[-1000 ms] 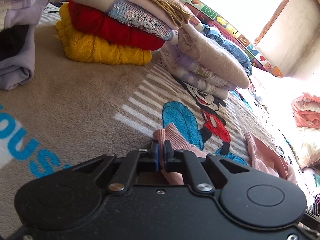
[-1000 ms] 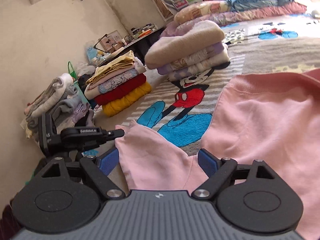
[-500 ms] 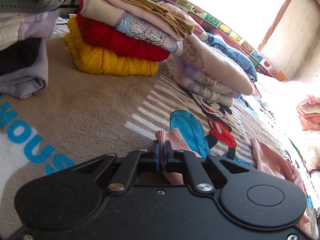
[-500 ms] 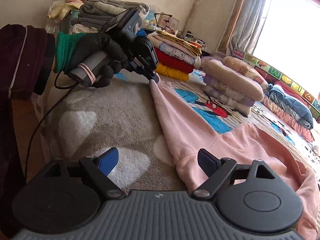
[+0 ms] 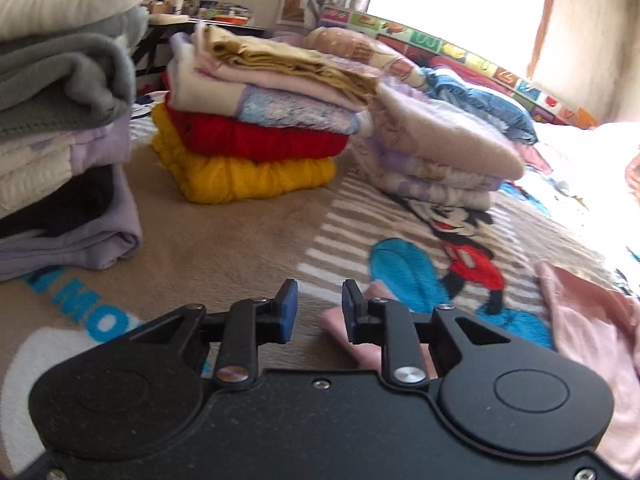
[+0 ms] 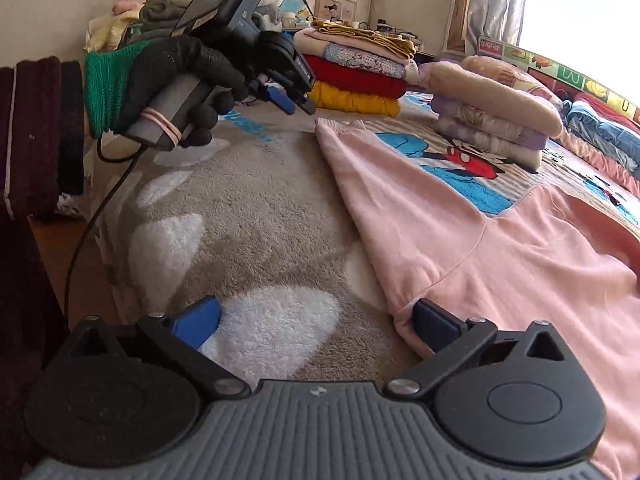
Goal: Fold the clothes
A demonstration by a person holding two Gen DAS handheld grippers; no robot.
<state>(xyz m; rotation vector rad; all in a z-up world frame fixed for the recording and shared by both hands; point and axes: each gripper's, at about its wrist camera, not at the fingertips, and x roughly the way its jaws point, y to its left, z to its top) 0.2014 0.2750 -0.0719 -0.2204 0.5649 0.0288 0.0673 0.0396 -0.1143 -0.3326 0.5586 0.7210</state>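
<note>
The pink sweatshirt (image 6: 500, 248) lies spread on the cartoon-print blanket (image 6: 248, 208) that covers the bed, one sleeve (image 6: 384, 184) drawn out straight toward the folded stacks, its ribbed cuff (image 5: 340, 320) at the far tip. The left gripper (image 5: 316, 310) has just been opening: its blue pads now stand a little apart with nothing between them, and the cuff lies on the blanket just below and beside the right-hand pad, so it looks let go. The right gripper (image 6: 316, 322) has also been widening and its jaws stand far apart over the fleece, one pad just touching the garment's near edge by the underarm but clamping nothing. The fabric looks like a light, soft knit that will sag and crease the moment it is lifted, and it will probably drag slightly on the plush pile rather than slide. The firmest places to pinch seem to be the ribbed cuff, the hem and the seam (image 6: 464, 256) where sleeve meets body; gripping 2 such points at once should keep the fold line straight.
</note>
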